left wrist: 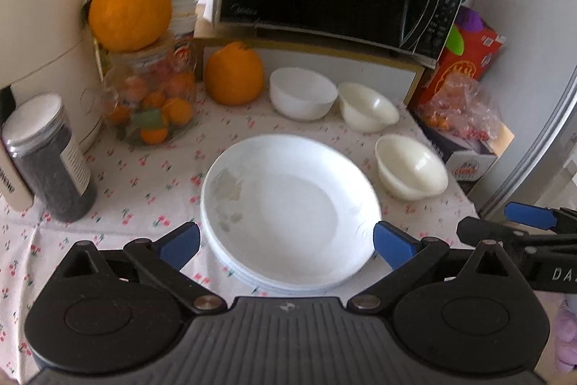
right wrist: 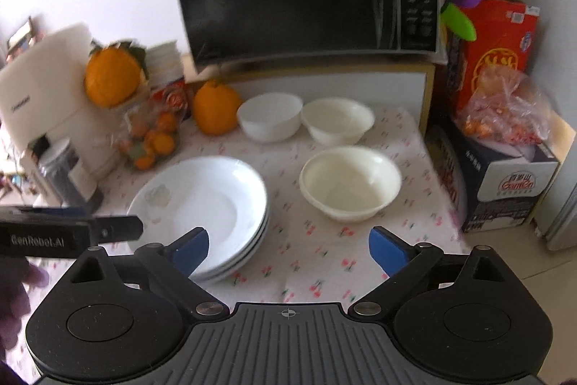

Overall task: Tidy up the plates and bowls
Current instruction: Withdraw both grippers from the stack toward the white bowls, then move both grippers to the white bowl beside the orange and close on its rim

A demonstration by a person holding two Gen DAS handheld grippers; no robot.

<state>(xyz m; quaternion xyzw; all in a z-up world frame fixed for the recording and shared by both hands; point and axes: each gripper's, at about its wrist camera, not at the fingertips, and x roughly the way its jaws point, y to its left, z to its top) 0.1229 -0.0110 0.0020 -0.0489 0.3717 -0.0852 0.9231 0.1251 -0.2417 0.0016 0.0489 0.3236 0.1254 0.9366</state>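
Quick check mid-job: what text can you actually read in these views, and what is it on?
"GenRobot.AI": side of the left gripper
"GamEn": dark carton
"DA", cut off: right gripper
"Midea", faint: microwave
Too blurred: keypad, red box, jar label

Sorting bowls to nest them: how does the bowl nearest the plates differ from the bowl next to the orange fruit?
The near bowl is cream; the bowl by the orange is brighter white. The near bowl has a flared rim, the white bowl a plain straight one. The near bowl stands alone; the white bowl sits close beside another cream bowl. Both are upright and empty.
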